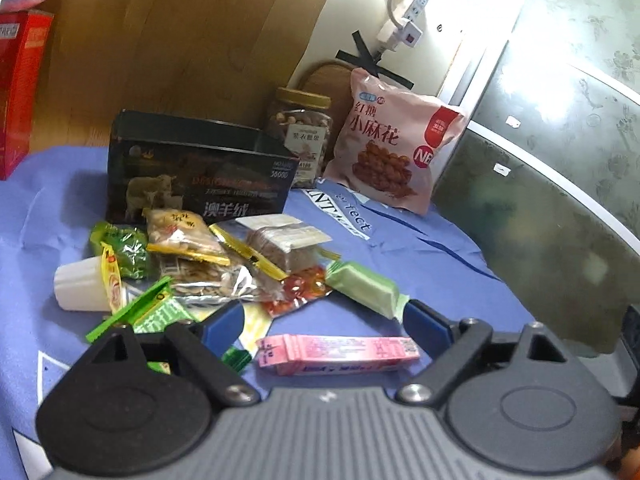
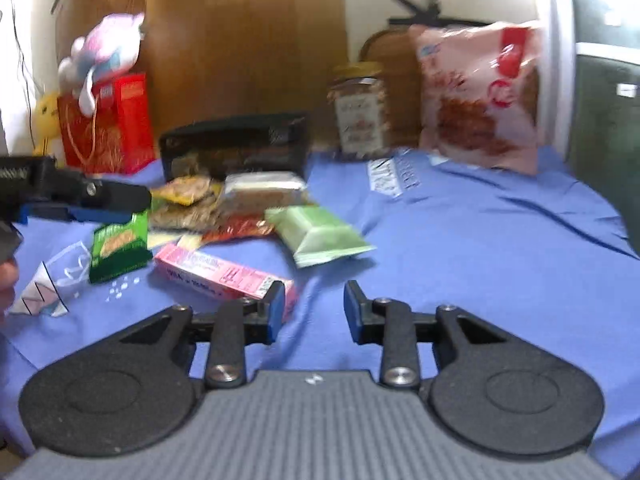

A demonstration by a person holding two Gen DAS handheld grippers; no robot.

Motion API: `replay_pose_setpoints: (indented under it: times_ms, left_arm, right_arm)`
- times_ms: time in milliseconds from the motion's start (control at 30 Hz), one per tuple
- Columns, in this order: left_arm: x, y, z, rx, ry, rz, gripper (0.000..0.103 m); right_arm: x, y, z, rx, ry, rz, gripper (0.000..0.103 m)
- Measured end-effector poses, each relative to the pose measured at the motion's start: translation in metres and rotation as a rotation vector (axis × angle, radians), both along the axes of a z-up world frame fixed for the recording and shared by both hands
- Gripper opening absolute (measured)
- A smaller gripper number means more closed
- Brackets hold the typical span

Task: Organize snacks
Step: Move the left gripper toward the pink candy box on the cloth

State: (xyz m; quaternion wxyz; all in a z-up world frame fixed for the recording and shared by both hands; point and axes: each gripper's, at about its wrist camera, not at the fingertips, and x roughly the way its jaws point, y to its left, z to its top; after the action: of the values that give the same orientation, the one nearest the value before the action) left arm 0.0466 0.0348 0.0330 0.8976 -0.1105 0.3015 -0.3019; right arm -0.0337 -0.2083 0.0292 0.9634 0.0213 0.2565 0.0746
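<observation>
A pile of small snack packets (image 1: 208, 264) lies on the blue cloth (image 1: 420, 248) before an open dark box (image 1: 200, 168). A pink stick pack (image 1: 340, 354) lies between the fingers of my open left gripper (image 1: 324, 324), just under them. A light green wrapped bar (image 1: 364, 286) lies beyond it. In the right wrist view my right gripper (image 2: 314, 308) is open and empty above the cloth, its left finger beside the end of the pink pack (image 2: 224, 274). The left gripper's fingers (image 2: 100, 200) show at the left, over a green packet (image 2: 118, 246).
A nut jar (image 1: 302, 132) and a big pink snack bag (image 1: 396, 148) stand at the back. A red box (image 1: 22, 92) stands at far left, with a plush toy (image 2: 106, 48) on it. A white cup (image 1: 80, 286) lies on its side. The table's right edge borders a dark panel (image 1: 560, 200).
</observation>
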Motion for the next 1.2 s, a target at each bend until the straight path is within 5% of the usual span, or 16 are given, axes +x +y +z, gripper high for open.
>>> replay_pose_setpoints:
  times_ms: [1200]
  left_arm:
    - [-0.015,0.031,0.009,0.04,-0.004,0.133,0.09]
  right_arm:
    - [-0.013,-0.015,-0.02,0.094,0.009,0.011,0.041]
